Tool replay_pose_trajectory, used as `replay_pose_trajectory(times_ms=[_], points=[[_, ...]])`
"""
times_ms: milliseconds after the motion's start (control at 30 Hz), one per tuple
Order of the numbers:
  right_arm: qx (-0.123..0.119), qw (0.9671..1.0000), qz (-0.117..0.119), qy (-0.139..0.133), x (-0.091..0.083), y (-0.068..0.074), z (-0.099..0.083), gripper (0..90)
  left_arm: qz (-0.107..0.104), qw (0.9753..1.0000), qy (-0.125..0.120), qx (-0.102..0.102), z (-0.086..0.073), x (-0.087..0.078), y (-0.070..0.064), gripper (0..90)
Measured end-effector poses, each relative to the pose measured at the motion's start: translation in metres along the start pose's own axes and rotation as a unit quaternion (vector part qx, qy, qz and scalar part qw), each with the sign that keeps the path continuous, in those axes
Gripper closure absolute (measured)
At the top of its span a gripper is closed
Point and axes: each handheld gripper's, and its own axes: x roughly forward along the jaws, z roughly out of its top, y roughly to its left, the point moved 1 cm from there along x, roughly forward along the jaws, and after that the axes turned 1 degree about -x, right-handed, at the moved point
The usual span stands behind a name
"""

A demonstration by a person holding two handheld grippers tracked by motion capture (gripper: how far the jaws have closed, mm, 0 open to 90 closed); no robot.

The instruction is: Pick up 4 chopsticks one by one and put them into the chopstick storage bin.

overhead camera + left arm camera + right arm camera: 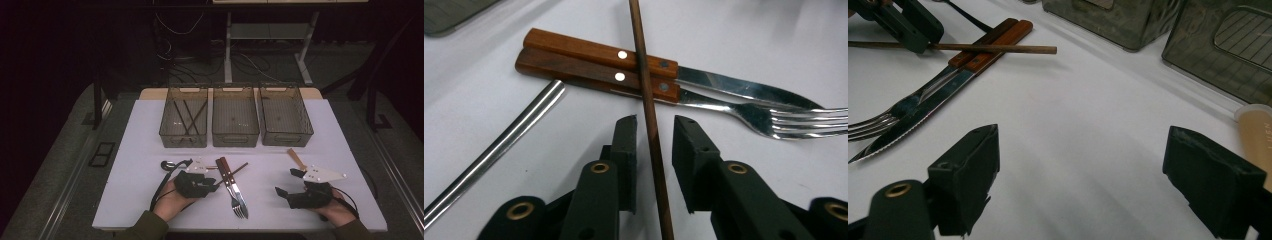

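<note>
Wooden chopstick [651, 107], thin and dark, runs up the middle of the left gripper view, lying across the brown handles of a knife [599, 50] and fork [594, 74] that rest side by side on the white table [734, 35]. The left gripper [654, 145] straddles it, jaws slightly spread to either side and seemingly not yet touching, probably lined up to pinch and lift it. A metal rod [499, 150], perhaps a straw, lies at lower left.

From above, three bins [235, 122] stand in a row at the centre; the left one already holds dark sticks [187, 117], likely where this one belongs. The right gripper [285, 182] waits at lower right, jaws spread wide, holding nothing, near a tan handle [296, 159].
</note>
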Motion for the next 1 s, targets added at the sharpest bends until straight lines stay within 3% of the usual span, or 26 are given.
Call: replay_pose_trajectory(times_ms=[133, 367, 633, 1000], points=[[-0.001, 1.0, 0.0, 0.0, 0.0001, 0.0, -0.0001, 15.4, 0.002, 1.0, 0.009, 0.002, -0.0008, 0.0028, -0.0016, 73.3], [-0.001, 1.0, 0.0, 0.0, 0.0006, 0.0003, 0.0, 15.4, 0.023, 0.9993, 0.014, 0.025, -0.0005, 0.0039, -0.0047, 78.3], [0.0, 1.0, -0.001, 0.001, 0.0007, 0.0006, -0.0001, 15.4, 0.037, 0.9988, 0.021, 0.026, 0.0005, 0.0041, -0.0061, 83.1], [-0.002, 1.0, 0.0, 0.001, 0.0007, 0.001, 0.0001, 15.4, 0.038, 0.9986, 0.022, 0.028, 0.001, 0.0041, -0.0055, 84.9]])
